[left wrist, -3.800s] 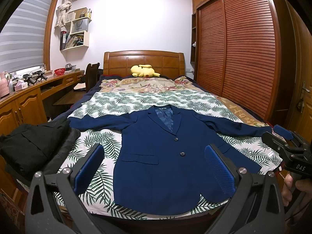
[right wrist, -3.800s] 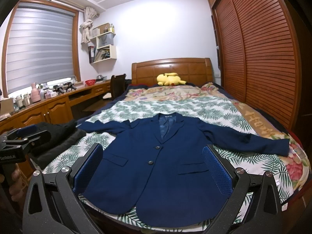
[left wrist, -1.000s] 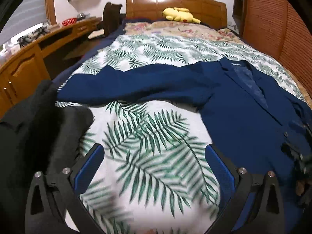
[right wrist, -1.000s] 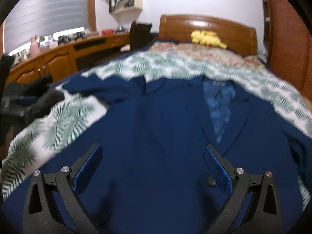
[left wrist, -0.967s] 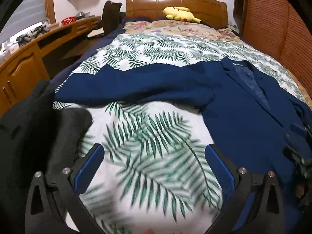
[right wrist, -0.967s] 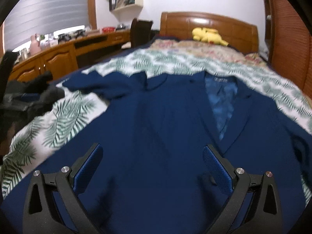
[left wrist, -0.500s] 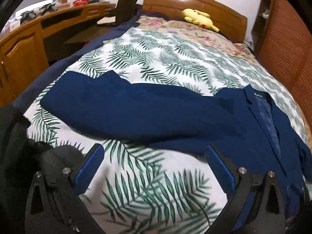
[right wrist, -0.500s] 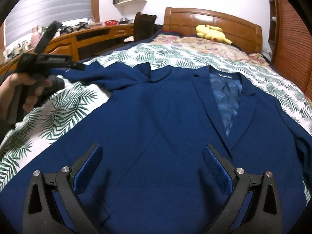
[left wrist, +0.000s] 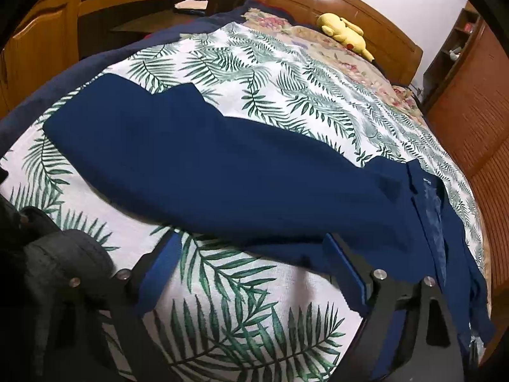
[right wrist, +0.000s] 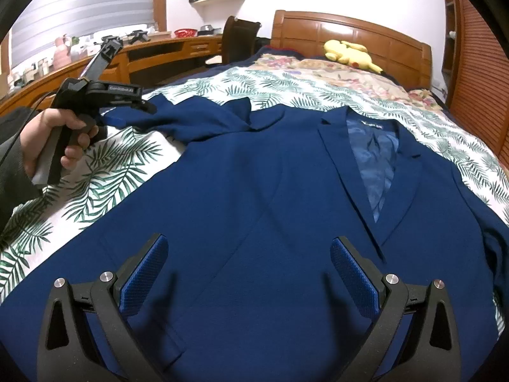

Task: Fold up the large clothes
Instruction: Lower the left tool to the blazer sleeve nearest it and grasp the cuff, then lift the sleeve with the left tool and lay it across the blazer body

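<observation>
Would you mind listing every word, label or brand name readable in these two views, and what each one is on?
"GenRobot.AI": white lettering on the black body of the left gripper, seen in the right wrist view.
Neck label inside the collar of the navy jacket: white lettering, too small and blurred to read.
No other text is legible.

The jacket (right wrist: 254, 197) is dark blue, and its lining (right wrist: 373, 159) is a lighter, shiny blue. The bedspread (left wrist: 286, 73) is white with green palm leaves all over it. A blanket (right wrist: 343, 67) near the top has pink and red flowers. The soft toy (left wrist: 342, 31) is yellow. The headboard (right wrist: 350, 36) is orange-brown wood. Both grippers have black arms and blue pads (right wrist: 143, 273)
</observation>
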Demonstrator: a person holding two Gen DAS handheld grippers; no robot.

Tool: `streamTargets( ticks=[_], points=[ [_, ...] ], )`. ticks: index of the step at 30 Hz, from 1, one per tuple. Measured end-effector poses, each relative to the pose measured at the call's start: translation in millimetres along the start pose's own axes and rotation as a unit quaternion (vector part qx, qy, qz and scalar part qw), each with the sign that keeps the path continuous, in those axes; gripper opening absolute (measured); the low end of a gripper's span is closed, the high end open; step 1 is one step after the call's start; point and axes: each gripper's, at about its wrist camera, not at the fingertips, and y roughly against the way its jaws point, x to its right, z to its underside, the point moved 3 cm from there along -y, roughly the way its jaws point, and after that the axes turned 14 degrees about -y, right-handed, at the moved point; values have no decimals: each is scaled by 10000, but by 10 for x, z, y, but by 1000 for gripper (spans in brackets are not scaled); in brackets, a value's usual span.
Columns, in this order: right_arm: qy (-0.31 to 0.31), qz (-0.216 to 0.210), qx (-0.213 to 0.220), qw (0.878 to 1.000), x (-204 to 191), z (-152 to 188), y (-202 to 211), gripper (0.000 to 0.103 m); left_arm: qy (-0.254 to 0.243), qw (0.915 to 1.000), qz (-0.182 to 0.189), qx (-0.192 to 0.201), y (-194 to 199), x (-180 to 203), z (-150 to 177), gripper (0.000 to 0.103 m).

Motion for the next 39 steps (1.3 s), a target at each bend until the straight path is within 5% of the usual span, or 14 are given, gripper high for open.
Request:
streamTargets(
  ticks=[7,20,28,39],
  points=[
    [2,1,-7,10000,-1,4,3,103,-77,9999,-99,-76,-93,47,-7,85],
    [1,2,-8,10000,-8,2,0,103,-259,9994,-74,-217,-256,50,-172,2],
    [0,9,-5,10000,-7,2,3,103,-948,9948,-185,331,118,416,-352,0],
    [-570,-392,-129,9975,277,-44,341,103,-2091,9762,355,448,899,1729,-176,0]
  ],
)
